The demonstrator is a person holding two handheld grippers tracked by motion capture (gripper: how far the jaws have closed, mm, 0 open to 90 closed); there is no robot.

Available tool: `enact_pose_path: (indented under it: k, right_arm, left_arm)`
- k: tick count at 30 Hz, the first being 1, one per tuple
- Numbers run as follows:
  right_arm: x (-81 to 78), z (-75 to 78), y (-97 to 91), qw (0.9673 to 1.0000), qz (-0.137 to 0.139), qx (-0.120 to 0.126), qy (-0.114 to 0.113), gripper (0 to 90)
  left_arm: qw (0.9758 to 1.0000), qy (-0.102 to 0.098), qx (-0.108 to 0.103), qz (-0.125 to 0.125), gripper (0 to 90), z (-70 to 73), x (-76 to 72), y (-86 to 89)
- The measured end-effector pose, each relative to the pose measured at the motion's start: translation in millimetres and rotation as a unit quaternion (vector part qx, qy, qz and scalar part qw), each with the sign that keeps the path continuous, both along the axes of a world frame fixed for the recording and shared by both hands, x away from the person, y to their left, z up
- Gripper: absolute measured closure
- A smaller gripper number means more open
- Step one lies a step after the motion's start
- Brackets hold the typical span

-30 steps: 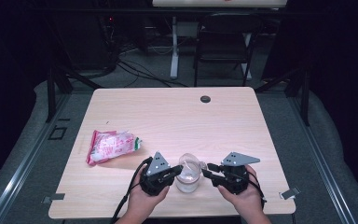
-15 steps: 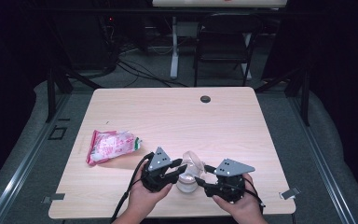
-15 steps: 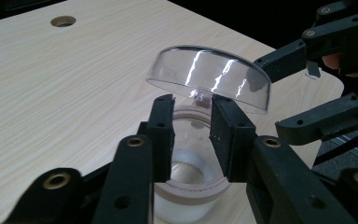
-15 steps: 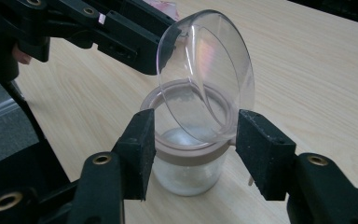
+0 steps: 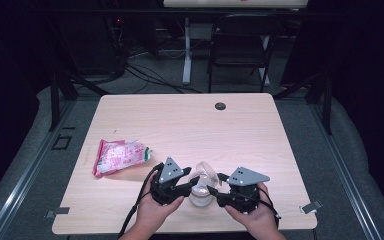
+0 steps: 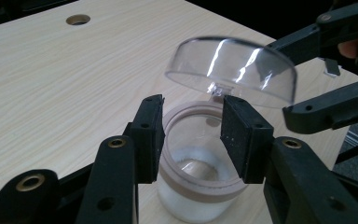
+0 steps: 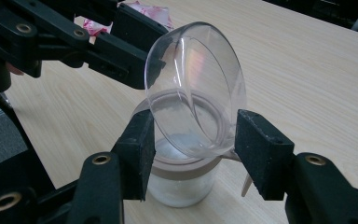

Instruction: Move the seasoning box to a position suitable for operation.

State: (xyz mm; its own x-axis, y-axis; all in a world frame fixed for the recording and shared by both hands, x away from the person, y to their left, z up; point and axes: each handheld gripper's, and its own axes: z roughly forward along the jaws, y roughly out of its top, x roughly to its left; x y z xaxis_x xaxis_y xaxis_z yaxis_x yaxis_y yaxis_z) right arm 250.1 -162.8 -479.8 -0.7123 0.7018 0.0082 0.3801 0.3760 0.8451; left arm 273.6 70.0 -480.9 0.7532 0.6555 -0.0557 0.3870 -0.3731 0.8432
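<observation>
A small clear jar (image 5: 200,194) with a beige rim stands near the table's front edge, some white stuff at its bottom (image 6: 200,186). Its hinged clear lid (image 6: 233,67) is tilted up and open (image 7: 196,84). My left gripper (image 6: 193,135) has just been opening; its pads flank the near rim without pressing on it, and in the high view it sits left of the jar (image 5: 192,184). My right gripper (image 7: 193,154) faces it from the other side (image 5: 214,191), open after widening, with the jar (image 7: 182,184) and the lid's lower edge between its pads.
A pink and white snack packet (image 5: 117,156) lies on the table's left part. A round cable hole (image 5: 220,106) sits near the far edge. A dark chair (image 5: 240,45) stands behind the table (image 5: 290,150). Each gripper's cable trails off the front edge.
The jar's lid has swung up from the rim and stands open. The left jaws have parted from shut. The right jaws have widened, and that hand has slid slightly toward the near edge.
</observation>
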Motion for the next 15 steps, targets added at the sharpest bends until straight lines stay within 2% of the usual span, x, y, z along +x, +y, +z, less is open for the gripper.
enact_pose_path:
  k: [2,9,15]
  right_arm:
    - [0.0,0.2,-0.4,1.0,0.0,0.001,0.001,47.9]
    - [0.5,2.0,-5.4,0.9999,-0.007,0.01,-0.001,49.2]
    - [0.7,2.9,-8.5,0.9999,-0.01,0.011,-0.003,52.1]
  left_arm:
    - [1.0,-0.002,0.002,0.002,57.6,-1.6,0.3,0.7]
    - [0.9997,0.01,0.016,0.015,57.1,-14.7,4.3,6.2]
    - [0.9996,0.018,0.018,0.014,58.1,-20.3,5.3,5.8]
